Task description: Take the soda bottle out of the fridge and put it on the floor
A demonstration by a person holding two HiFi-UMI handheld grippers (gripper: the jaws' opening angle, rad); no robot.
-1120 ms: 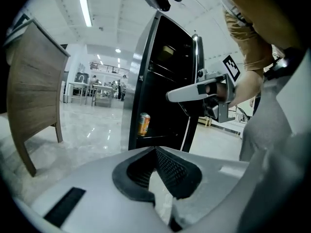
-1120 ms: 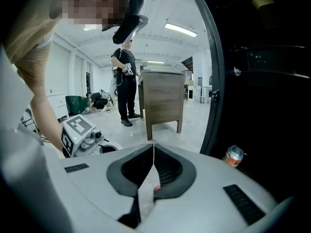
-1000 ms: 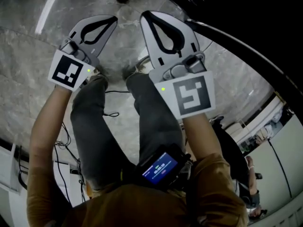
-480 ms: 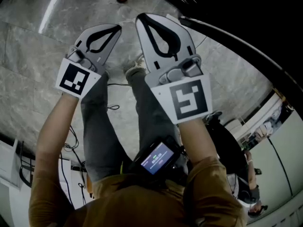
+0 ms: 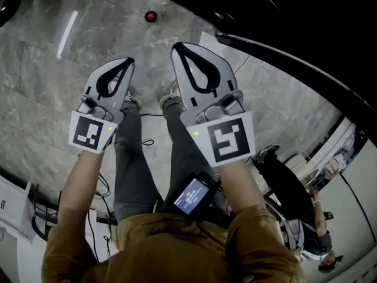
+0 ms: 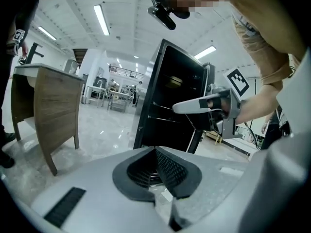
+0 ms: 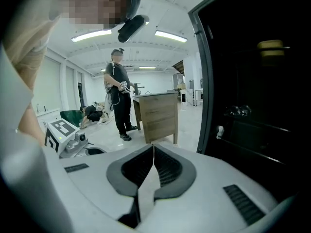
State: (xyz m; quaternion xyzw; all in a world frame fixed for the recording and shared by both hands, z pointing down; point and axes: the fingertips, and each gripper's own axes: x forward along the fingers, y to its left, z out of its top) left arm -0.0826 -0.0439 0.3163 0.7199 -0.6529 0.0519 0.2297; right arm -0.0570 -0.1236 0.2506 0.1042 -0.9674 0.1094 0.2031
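Observation:
No soda bottle shows plainly in any view. The black fridge (image 5: 277, 22) stands at the top right of the head view, its inside dark. In the right gripper view the fridge (image 7: 257, 81) holds only dim shapes on its shelves. In the left gripper view the fridge (image 6: 170, 101) stands ahead with its door open. My left gripper (image 5: 126, 61) and right gripper (image 5: 177, 46) are held side by side above the person's legs, both shut and empty. The left gripper (image 6: 155, 149) has nothing between its jaws, nor has the right gripper (image 7: 153, 144).
A small red round thing (image 5: 151, 16) lies on the grey marble floor (image 5: 47, 87) ahead; I cannot tell what it is. A wooden table (image 6: 48, 106) stands left of the fridge. A person (image 7: 119, 98) stands by a wooden desk (image 7: 155, 113). Cables trail by the feet.
In the head view both grippers have dropped lower in the picture and more of the fridge shows at the top. Both stay shut and empty.

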